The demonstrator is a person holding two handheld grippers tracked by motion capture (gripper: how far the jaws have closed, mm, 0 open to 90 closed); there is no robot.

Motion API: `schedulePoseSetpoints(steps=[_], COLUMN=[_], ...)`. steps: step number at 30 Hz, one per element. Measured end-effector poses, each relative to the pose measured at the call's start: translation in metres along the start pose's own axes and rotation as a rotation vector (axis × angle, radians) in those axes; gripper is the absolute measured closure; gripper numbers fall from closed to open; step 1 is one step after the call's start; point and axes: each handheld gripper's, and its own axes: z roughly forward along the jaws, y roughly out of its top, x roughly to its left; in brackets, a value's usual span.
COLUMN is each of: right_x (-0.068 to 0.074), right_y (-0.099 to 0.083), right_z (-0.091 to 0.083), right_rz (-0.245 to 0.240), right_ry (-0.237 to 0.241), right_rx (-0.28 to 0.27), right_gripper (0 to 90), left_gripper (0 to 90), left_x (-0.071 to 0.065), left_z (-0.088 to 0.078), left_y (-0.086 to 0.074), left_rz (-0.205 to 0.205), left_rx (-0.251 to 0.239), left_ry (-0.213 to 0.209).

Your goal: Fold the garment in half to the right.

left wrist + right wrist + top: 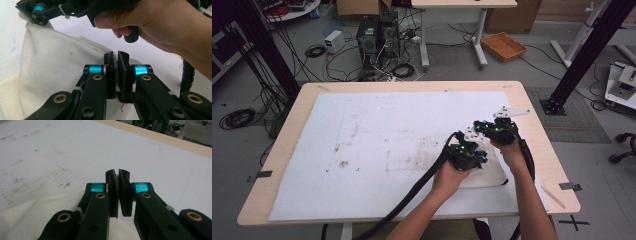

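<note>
- Cloth (484, 172): cream, bunched at the tabletop's (287, 145) near right, on the white mat (377, 135).
- Left hand-held gripper (117, 56): jaws pressed together, cloth edge seemingly pinched low between them.
- Right hand-held gripper (117, 175): jaws closed, cloth (37, 217) beneath; whether it grips the cloth I can't tell.
- Progress: looks early; cloth still crumpled, spreading or folding left.
- Around: stained mat only, nothing blocking.

Both grippers' fingers (110, 72) pressed together
</note>
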Motion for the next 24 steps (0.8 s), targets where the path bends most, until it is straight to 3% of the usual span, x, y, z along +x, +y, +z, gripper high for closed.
schedulePoseSetpoints(steps=[9, 13, 16, 19, 21, 24], right_x=[-0.014, -0.017, -0.019, -0.022, -0.025, -0.026], right_y=[-0.023, -0.029, -0.031, -0.033, -0.036, -0.039], right_z=[-0.01, -0.013, -0.014, -0.018, -0.023, -0.032], right_rz=[0.019, 0.022, 0.03, 0.081, 0.101, 0.108], right_ry=[-0.028, -0.041, -0.061, -0.094, -0.116, -0.133], right_rx=[0.031, 0.037, 0.039, 0.041, 0.033, 0.016], right_gripper=[87.2, 86.7, 80.6, 62.9, 58.8, 56.3], left_gripper=[85.2, 84.8, 82.5, 69.8, 60.5, 42.7], left_x=[-0.016, -0.018, -0.018, -0.013, -0.006, 0.008], left_z=[0.034, 0.041, 0.039, 0.028, 0.017, -0.004], left_y=[0.0, -0.001, -0.002, -0.001, -0.003, -0.007], left_rz=[0.022, 0.013, 0.032, 0.027, 0.016, -0.005], left_rx=[0.065, 0.07, 0.033, -0.026, -0.071, -0.129], left_ry=[-0.009, -0.004, -0.008, -0.005, 0.0, 0.053])
